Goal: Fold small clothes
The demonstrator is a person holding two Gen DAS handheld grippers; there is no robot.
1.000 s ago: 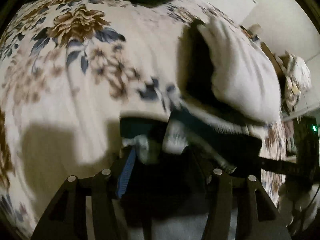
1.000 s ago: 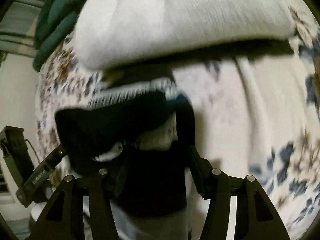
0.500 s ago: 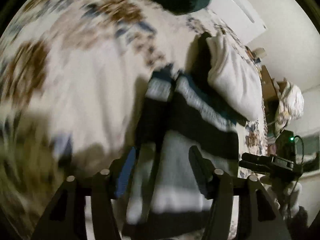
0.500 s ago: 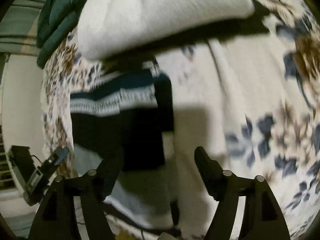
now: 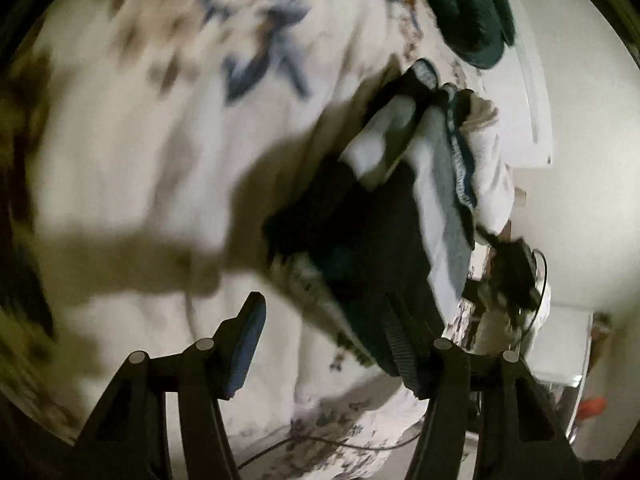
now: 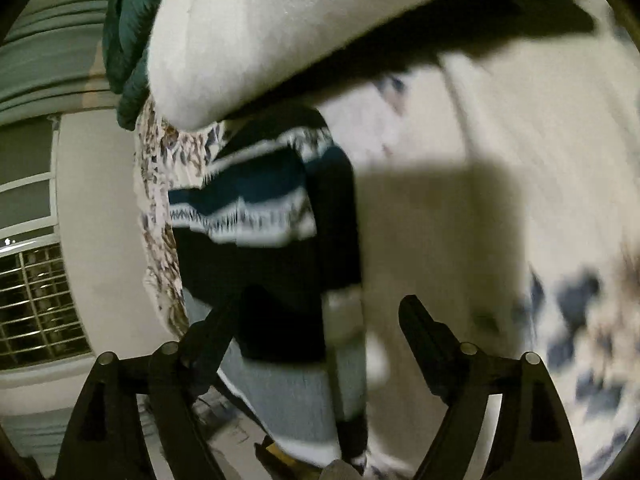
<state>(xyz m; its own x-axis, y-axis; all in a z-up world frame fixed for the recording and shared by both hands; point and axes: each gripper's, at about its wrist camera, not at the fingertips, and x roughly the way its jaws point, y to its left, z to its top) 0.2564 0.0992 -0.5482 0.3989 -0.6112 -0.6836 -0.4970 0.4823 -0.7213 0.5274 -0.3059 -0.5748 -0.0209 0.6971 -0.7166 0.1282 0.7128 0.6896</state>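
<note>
A small striped sweater, black, teal, white and grey, lies folded on the floral bedspread. In the left wrist view the sweater is ahead and to the right of my open left gripper; the right finger overlaps its near edge. In the right wrist view the sweater lies ahead and left of my open right gripper, whose left finger overlaps it. Neither gripper holds anything.
A white pillow lies just beyond the sweater, with a dark green blanket behind it, also in the left wrist view. The bedspread stretches left. The bed edge, a wall and a window lie left of the right gripper.
Both grippers were shut on the sweater a second ago. They have opened, let it drop onto the bed and pulled back; the left view has swung strongly.
</note>
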